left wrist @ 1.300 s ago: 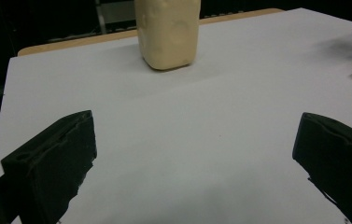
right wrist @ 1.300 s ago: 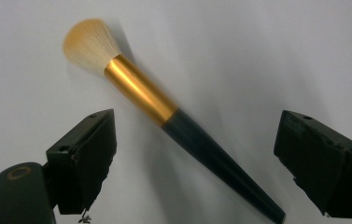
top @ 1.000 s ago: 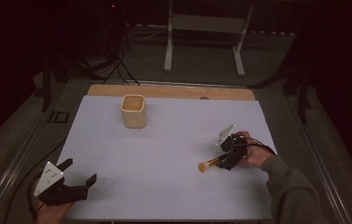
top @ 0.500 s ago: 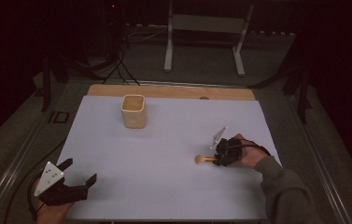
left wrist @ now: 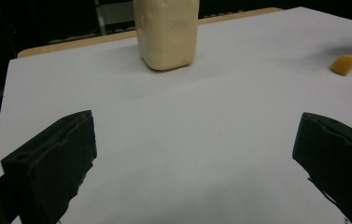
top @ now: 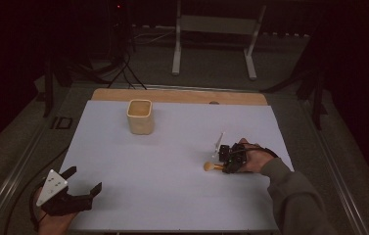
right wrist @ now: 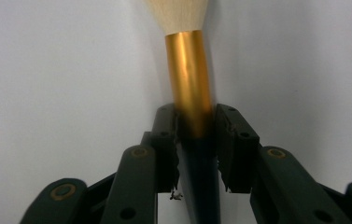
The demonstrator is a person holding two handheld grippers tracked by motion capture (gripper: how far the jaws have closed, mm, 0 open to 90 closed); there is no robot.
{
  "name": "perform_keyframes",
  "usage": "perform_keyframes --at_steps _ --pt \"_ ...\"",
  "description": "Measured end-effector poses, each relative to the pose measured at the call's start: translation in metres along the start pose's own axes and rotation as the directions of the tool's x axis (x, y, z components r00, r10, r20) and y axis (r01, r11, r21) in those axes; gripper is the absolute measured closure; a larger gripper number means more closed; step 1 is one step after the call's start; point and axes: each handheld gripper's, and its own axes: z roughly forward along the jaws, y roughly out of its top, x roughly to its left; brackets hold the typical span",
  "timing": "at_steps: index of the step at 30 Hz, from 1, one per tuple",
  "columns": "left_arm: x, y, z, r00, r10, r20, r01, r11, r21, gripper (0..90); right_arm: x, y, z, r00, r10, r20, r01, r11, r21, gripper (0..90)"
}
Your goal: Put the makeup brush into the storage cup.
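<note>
A brush (top: 208, 167) with cream bristles, a gold ferrule (right wrist: 190, 79) and a dark handle lies on the white sheet at the right. My right gripper (top: 224, 166) is low over the sheet, and its jaws have just been closing on the handle. They now pinch the handle right behind the ferrule, seen close up in the right gripper view (right wrist: 194, 122). My left gripper (top: 84, 180) rests near the front left corner, jaws wide apart and empty (left wrist: 194, 158). It faces a cream cup (left wrist: 166, 32), and the brush head (left wrist: 345, 64) is at its far right.
The cream cup (top: 139, 116) stands upright at the back left of the white sheet (top: 172, 147). A wooden table edge (top: 179, 95) runs behind the sheet. Beyond it stand metal stand legs (top: 177, 49) and dark cables on the floor.
My right gripper closed onto the brush handle and shifted a little left and away from me, taking the brush head with it. The left gripper stayed where it was.
</note>
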Motion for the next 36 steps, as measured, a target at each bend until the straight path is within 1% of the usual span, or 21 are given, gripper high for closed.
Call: perform_keyframes --at_steps 1,2,5,6,8,9,11,12,13,14,17,18,19,21,26,27,28,33,36 --pt "0.0 0.0 0.0 1.0 0.0 0.0 0.0 1.0 0.0 0.8 0.001 0.002 0.0 1.0 -0.006 0.006 0.006 1.0 0.013 70.8" --pt "0.0 0.0 0.0 1.0 -0.003 0.001 0.003 1.0 -0.003 0.9 0.004 0.004 0.0 0.9999 -0.006 0.014 0.005 1.0 0.028 74.3" --pt "0.001 0.0 0.0 1.0 -0.005 0.0 0.005 1.0 -0.003 0.9 0.002 0.0 -0.001 0.9997 0.022 0.005 -0.022 1.0 0.001 74.4" --pt "0.001 0.0 0.0 1.0 -0.005 0.0 0.005 1.0 -0.003 0.9 0.002 0.0 -0.001 0.9997 0.022 0.005 -0.022 1.0 0.001 74.4" --pt "0.001 0.0 0.001 1.0 -0.005 -0.001 0.005 1.0 0.001 0.8 0.002 -0.004 -0.003 0.9991 0.041 0.013 -0.041 0.999 -0.022 74.4" --pt "0.001 0.0 0.001 1.0 -0.005 -0.001 0.005 1.0 0.001 0.8 0.002 -0.005 -0.005 0.9983 0.05 0.029 -0.049 0.998 -0.034 74.4" --pt "0.001 0.0 0.001 1.0 -0.003 -0.001 0.003 1.0 0.003 0.9 0.001 -0.008 -0.009 0.9972 0.068 0.031 -0.065 0.995 -0.075 74.4" --pt "0.001 0.0 0.001 1.0 -0.003 -0.001 0.003 1.0 0.003 0.8 0.001 -0.008 -0.009 0.9972 0.068 0.031 -0.065 0.995 -0.075 74.4" --pt "0.001 0.0 0.001 1.0 -0.003 -0.001 0.003 1.0 0.003 0.8 0.001 -0.009 -0.011 0.9963 0.08 0.031 -0.077 0.992 -0.096 74.4" --pt "0.001 0.0 0.001 1.0 -0.003 0.0 0.003 1.0 0.003 0.9 0.002 -0.012 -0.015 0.995 0.096 0.028 -0.091 0.987 -0.129 74.4" --pt "0.0 0.0 0.001 1.0 -0.002 0.001 0.002 1.0 0.003 0.8 0.002 -0.015 -0.018 0.9929 0.116 0.027 -0.109 0.979 -0.17 74.4" --pt "0.0 0.0 0.001 1.0 -0.002 0.001 0.002 1.0 0.003 0.8 0.002 -0.015 -0.018 0.9929 0.116 0.027 -0.109 0.979 -0.17 74.4" --pt "0.0 0.0 0.001 1.0 -0.003 0.001 0.003 1.0 0.003 0.8 0.001 -0.018 -0.02 0.9925 0.12 0.023 -0.113 0.974 -0.198 74.4" --pt "0.001 0.0 0.001 1.0 -0.004 0.0 0.004 1.0 0.003 0.9 0.002 -0.018 -0.022 0.9912 0.129 0.027 -0.12 0.967 -0.225 74.4" --pt "0.0 0.0 0.001 1.0 -0.001 0.001 0.001 1.0 0.003 0.9 0.003 -0.017 -0.027 0.9906 0.133 0.032 -0.12 0.955 -0.272 74.4" --pt "0.0 0.0 0.001 1.0 -0.001 0.001 0.001 1.0 0.003 0.8 0.003 -0.017 -0.027 0.9906 0.133 0.032 -0.12 0.955 -0.272 74.4" --pt "0.0 0.0 0.001 1.0 -0.002 0.001 0.002 1.0 0.003 0.8 0.003 -0.017 -0.028 0.9902 0.135 0.034 -0.121 0.952 -0.281 74.4" --pt "0.0 0.0 0.001 1.0 -0.003 0.003 0.003 1.0 0.004 0.8 0.004 -0.017 -0.035 0.9865 0.158 0.042 -0.135 0.931 -0.34 74.4" --pt "0.0 -0.001 0.001 1.0 -0.003 0.004 0.003 1.0 0.005 0.8 0.003 -0.018 -0.039 0.9844 0.17 0.045 -0.141 0.915 -0.379 74.4"
